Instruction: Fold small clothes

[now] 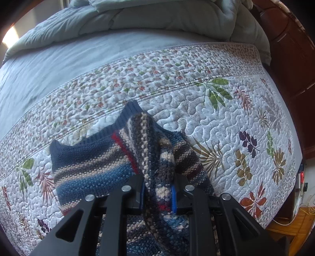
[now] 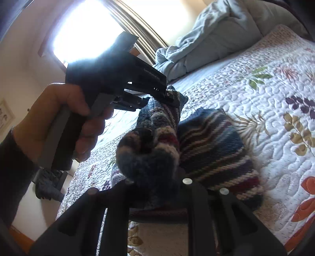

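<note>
A small striped knit sweater in blue, beige, brown and red lies partly on the quilted bed, its dark blue ribbed edge toward the far side. My left gripper points steeply down and is shut on a bunched fold of the knit. In the right wrist view the sweater hangs between both tools. My right gripper is shut on a wad of the knit close to the lens. The left gripper, held by a hand, pinches the far end of that fold.
The bed carries a white leaf-print quilt. A grey-blue sheet and a heaped duvet lie at the far end. A dark wooden bed frame runs along the right. A bright window glares behind the hand.
</note>
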`<state>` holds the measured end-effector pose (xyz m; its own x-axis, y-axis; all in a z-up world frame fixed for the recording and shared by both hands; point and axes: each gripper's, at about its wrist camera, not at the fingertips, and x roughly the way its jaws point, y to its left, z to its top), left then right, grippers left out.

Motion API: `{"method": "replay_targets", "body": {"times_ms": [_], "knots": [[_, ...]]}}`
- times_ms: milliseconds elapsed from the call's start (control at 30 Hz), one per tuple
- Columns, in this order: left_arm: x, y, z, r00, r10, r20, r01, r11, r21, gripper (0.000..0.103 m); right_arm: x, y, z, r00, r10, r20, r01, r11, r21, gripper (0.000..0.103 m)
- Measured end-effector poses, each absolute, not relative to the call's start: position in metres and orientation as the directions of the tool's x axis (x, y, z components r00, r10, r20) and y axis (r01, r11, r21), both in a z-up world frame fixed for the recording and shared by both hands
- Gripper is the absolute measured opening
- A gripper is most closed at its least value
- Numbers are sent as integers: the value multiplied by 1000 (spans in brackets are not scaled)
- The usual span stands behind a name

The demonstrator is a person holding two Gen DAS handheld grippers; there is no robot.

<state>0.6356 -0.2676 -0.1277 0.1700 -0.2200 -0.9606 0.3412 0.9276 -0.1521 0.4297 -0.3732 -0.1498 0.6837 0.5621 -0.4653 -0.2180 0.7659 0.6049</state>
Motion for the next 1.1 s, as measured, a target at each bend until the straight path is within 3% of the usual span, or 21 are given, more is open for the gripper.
{"method": "replay_targets", "body": {"times_ms": [600,700,767,833,900,1033,1100], "knots": [[636,-300,-167,151,-166,-975,344,933,-105,22,442,-398,-183,627,582,-518,-149,742,654,14],[634,-301,-169,159,-182,-970,337,934,-120,32,442,-399,-187,613,587,-528,-137,737,661,14],[633,-301,-169,156,-215,-964,334,930,-153,53,442,-399,-188,609,588,-532,-136,739,660,14],[631,-302,-166,160,-230,-960,341,925,-165,65,442,-401,-190,601,589,-540,-134,741,658,15],[630,-299,-160,177,-244,-953,344,923,-173,67,443,-404,-195,589,594,-547,-122,735,667,18],[627,-271,-139,222,-352,-910,298,913,-280,72,446,-415,-206,560,604,-568,-76,720,690,46],[612,-246,-120,286,-406,-868,281,901,-329,73,444,-425,-204,566,604,-561,-58,708,704,53]]}}
